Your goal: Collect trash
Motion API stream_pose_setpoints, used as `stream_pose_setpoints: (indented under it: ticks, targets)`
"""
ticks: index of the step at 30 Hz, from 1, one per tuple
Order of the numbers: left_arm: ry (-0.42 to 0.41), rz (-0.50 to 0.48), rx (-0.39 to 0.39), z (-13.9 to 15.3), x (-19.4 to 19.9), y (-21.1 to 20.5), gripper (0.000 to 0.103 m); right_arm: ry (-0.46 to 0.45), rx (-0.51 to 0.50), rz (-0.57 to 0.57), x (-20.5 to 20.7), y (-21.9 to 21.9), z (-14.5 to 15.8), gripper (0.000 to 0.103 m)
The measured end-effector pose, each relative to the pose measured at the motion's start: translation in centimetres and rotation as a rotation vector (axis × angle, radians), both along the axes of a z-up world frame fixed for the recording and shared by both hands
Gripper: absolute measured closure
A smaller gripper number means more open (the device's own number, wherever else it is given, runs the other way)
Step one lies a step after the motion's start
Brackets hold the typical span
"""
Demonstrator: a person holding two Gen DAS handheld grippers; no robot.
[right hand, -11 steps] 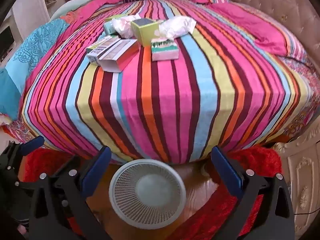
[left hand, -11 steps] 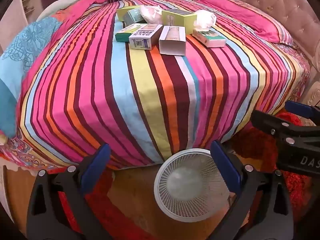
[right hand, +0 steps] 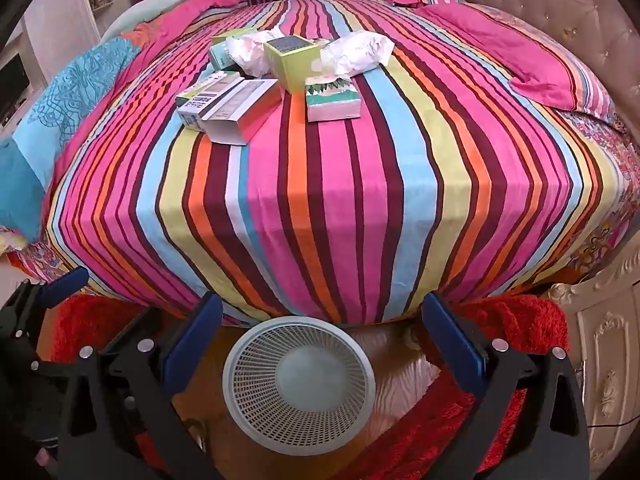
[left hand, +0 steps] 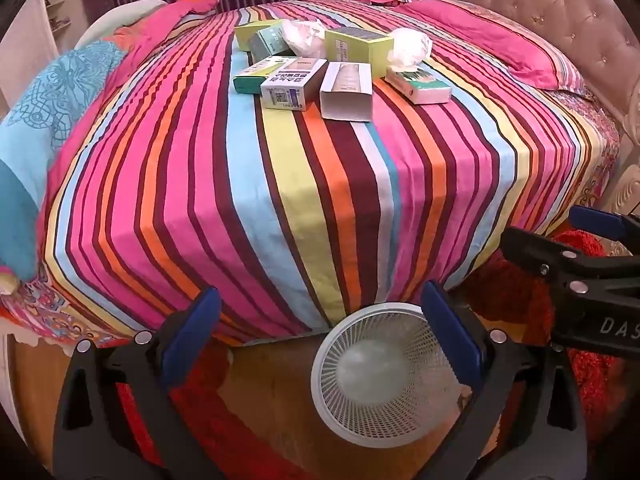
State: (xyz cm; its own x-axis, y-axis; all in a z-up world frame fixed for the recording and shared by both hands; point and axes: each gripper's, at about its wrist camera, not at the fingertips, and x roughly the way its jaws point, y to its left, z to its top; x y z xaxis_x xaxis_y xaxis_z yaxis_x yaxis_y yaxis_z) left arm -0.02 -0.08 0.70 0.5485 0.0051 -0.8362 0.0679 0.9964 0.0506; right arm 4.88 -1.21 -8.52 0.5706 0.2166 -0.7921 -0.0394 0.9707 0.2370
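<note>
Nothing has moved; we hold both grippers, left (left hand: pixel 320 344) and right (right hand: pixel 320 344), fingers spread wide and empty, above the white basket (right hand: pixel 256 412); boxes and tissues (left hand: pixel 344 84) sit on the striped bed (left hand: pixel 280 200)

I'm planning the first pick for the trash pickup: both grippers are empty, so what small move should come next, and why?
Probably reach the right gripper forward over the bed toward the nearest item, the green-and-white box. Both grippers are open and hold nothing, all the boxes and crumpled paper lie far up the striped bedspread, and the white basket on the floor looks empty.
</note>
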Motion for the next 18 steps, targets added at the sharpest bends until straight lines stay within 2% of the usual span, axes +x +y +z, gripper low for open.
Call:
stream_pose_setpoints:
  ticks: [18]
  targets:
    - [-0.045, 0.027, -0.015, 1.2, 0.0, 0.6, 0.006, -0.069, 0.027, -0.022, -0.6, -0.9, 1.3, 0.007]
